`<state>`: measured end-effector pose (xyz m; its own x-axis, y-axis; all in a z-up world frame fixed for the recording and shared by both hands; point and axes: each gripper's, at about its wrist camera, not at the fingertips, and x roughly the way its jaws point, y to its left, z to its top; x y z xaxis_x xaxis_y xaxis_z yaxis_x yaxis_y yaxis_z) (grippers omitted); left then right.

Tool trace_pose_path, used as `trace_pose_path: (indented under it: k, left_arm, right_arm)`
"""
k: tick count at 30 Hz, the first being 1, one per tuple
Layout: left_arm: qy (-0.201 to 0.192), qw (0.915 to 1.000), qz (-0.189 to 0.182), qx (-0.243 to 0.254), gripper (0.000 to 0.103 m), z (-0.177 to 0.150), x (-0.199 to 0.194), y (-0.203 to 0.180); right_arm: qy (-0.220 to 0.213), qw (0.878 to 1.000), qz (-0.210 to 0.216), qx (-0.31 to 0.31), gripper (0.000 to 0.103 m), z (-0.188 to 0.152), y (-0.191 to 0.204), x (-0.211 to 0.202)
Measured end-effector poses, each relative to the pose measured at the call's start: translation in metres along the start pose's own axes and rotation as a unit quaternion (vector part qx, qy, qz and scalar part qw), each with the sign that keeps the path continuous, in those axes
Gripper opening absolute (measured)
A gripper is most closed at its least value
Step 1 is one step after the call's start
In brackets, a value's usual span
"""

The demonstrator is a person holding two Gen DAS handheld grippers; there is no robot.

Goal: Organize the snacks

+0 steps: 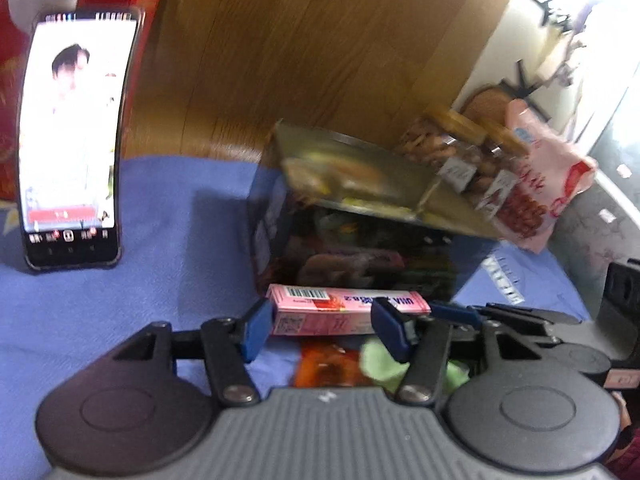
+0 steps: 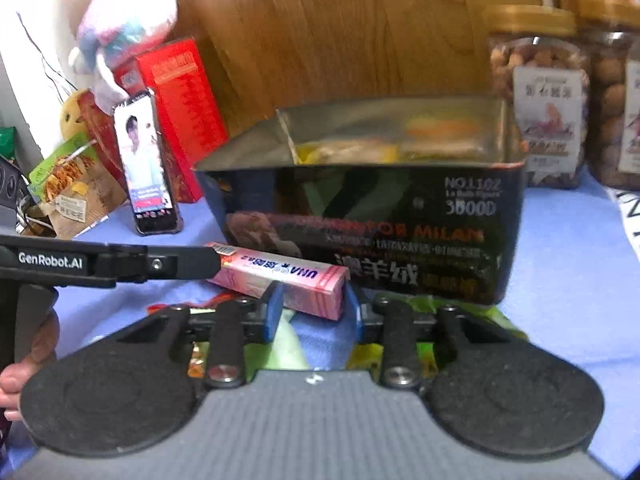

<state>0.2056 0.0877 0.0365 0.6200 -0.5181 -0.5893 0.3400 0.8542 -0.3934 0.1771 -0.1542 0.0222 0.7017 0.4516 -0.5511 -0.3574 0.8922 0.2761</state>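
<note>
While lying on the blue cloth (image 2: 560, 264) just near of the dark tin box (image 2: 360, 216), pink snack box (image 2: 280, 276) gripped at both ends: left gripper (image 1: 320, 326) pads against left end, right gripper (image 2: 314, 308) pinching right end. Nut jars (image 2: 540, 100) at far right.

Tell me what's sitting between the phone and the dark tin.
Nothing but bare blue cloth lies between the phone and the tin, plain in the left wrist view; the right wrist view agrees.
</note>
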Motion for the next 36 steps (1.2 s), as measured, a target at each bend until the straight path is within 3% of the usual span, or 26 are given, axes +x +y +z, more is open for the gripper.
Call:
trace_pose_path:
  k: [6,11,20,25,28,36]
  left_arm:
    - [-0.068,0.9969,-0.032,0.022,0.054,-0.025,-0.063,-0.047]
    - [-0.057,0.9970,-0.034,0.039,0.055,-0.069,-0.077,-0.082]
    - [0.002,0.9995,-0.018,0.026,0.054,-0.123,-0.063,-0.092]
    - [-0.003,0.9994,-0.009,0.033,0.058,-0.132,-0.065,-0.093]
    - [-0.008,0.9993,-0.005,0.037,0.067,-0.137,-0.061,-0.092]
    - [-0.021,0.9991,-0.017,0.032,0.069,-0.142,-0.058,-0.087]
  right_arm:
    - [-0.091,0.995,-0.009,-0.047,0.036,-0.019,0.017,-0.083]
    - [-0.082,0.995,-0.021,-0.054,0.036,-0.059,0.017,-0.125]
    - [-0.018,0.999,-0.025,-0.043,0.038,-0.100,0.017,-0.121]
    - [-0.021,0.997,-0.030,-0.074,0.041,-0.112,0.027,-0.120]
    - [-0.024,0.995,-0.031,-0.090,0.044,-0.116,0.031,-0.119]
    - [-0.016,0.994,-0.040,-0.103,0.049,-0.118,0.033,-0.114]
